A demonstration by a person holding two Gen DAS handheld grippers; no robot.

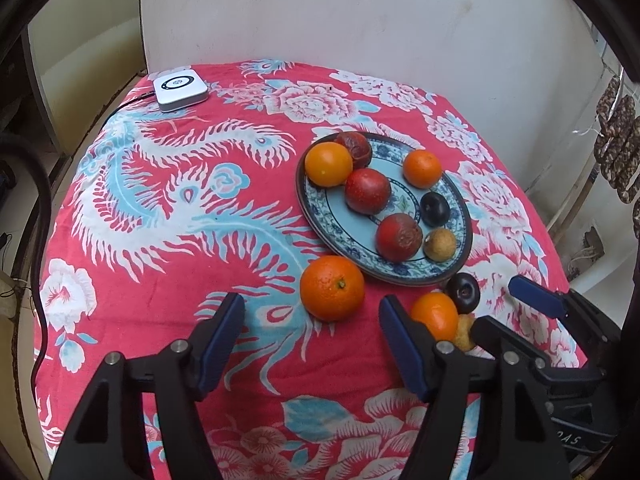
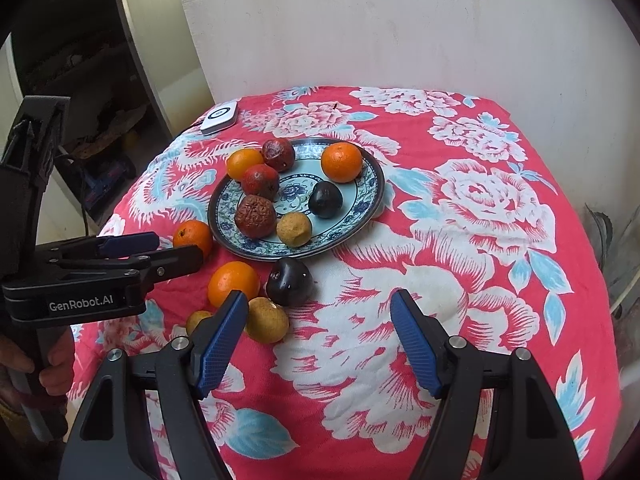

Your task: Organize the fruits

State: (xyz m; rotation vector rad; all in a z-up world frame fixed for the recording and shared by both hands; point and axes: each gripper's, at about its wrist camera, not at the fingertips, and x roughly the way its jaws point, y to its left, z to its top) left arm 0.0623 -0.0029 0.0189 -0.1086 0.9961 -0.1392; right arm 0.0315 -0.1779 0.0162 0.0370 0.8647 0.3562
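A blue patterned plate [image 1: 320, 224] [image 2: 370, 184] holds several fruits: oranges, wrinkled red ones, a dark plum and a small tan one. On the red floral cloth in front of it lie a large orange [image 1: 332, 288] [image 2: 193, 236], a smaller orange [image 1: 434, 314] [image 2: 233, 282], a dark plum [image 1: 463, 293] [image 2: 289, 282] and two tan fruits [image 2: 267, 319] [image 2: 199, 320]. My left gripper [image 1: 312, 322] is open, the large orange just beyond its tips. My right gripper [image 2: 318, 316] is open over bare cloth, right of the tan fruit.
A white square device [image 1: 181, 88] [image 2: 219, 118] with a cable sits at the table's far left corner. A wall stands behind the table. The cloth falls off at the edges on both sides. A hand [image 2: 52, 372] grips the left tool's handle.
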